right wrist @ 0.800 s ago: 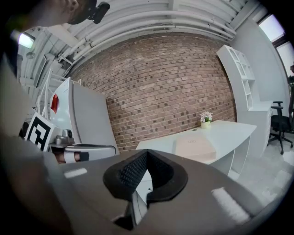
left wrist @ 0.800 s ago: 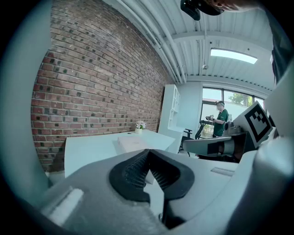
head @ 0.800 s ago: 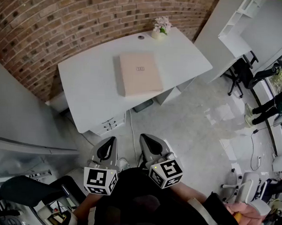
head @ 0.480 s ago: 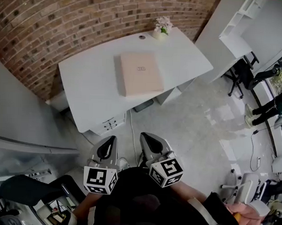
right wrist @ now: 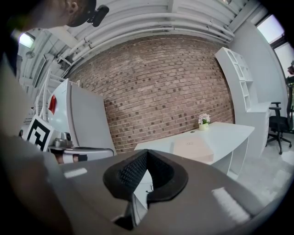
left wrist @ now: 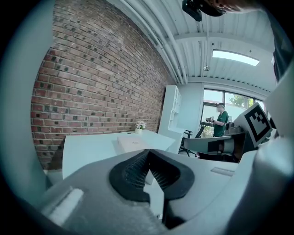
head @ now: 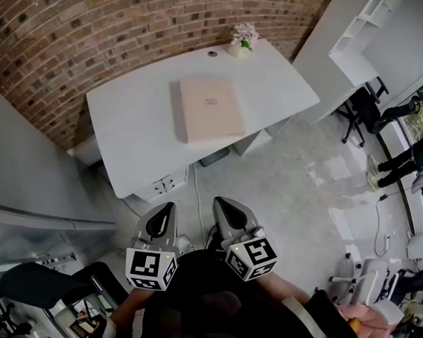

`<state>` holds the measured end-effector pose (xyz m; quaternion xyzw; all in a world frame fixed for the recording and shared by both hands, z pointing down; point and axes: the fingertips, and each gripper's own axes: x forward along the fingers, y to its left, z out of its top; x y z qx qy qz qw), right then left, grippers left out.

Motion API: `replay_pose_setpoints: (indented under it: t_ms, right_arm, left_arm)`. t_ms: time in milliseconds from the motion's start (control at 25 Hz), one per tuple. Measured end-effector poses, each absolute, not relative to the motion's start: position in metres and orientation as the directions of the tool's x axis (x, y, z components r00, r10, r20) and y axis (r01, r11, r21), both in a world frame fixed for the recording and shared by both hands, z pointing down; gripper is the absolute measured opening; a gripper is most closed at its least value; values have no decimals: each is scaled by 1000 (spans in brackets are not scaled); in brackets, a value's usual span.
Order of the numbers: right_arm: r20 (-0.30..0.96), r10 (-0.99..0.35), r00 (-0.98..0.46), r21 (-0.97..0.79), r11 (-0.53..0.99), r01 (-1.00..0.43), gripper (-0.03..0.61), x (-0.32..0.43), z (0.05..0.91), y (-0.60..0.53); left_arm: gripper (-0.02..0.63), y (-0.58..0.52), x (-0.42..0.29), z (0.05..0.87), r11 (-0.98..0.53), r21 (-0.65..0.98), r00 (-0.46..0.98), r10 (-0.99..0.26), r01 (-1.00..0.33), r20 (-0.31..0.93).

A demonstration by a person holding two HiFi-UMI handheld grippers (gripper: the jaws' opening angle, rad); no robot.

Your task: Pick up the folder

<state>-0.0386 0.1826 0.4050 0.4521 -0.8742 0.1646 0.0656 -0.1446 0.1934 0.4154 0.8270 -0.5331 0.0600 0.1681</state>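
A pale pink folder (head: pixel 209 110) lies flat in the middle of a white desk (head: pixel 136 130); it also shows as the folder (left wrist: pixel 133 143) and the folder (right wrist: pixel 193 149) in the two gripper views. My left gripper (head: pixel 165 210) and right gripper (head: pixel 220 204) are held close to the body, over the floor and well short of the desk. Both are shut with nothing between the jaws. In the gripper views the left gripper (left wrist: pixel 148 152) and the right gripper (right wrist: pixel 146 153) show their ribbed pads meeting at the tip.
A small pot of flowers (head: pixel 242 38) stands at the desk's far edge by the brick wall (head: pixel 99 27). A white drawer unit (head: pixel 162 186) sits under the desk. White shelving (head: pixel 357 38) and an office chair (head: pixel 361 112) are at the right, a person (head: pixel 408 156) beyond.
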Motion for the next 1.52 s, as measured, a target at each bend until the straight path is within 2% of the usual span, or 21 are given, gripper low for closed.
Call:
replay_pose_setpoints:
  t_ms: [720, 1520]
  right_arm:
    - [274, -796, -539, -250, 482, -839, 2, 9, 397, 120]
    - [317, -735, -599, -296, 523, -799, 2, 71, 420, -2]
  left_arm:
    - [-2, 137, -110, 411, -365, 247, 427, -860, -898, 279]
    - [-2, 28, -49, 414, -263, 242, 337, -874, -934, 350]
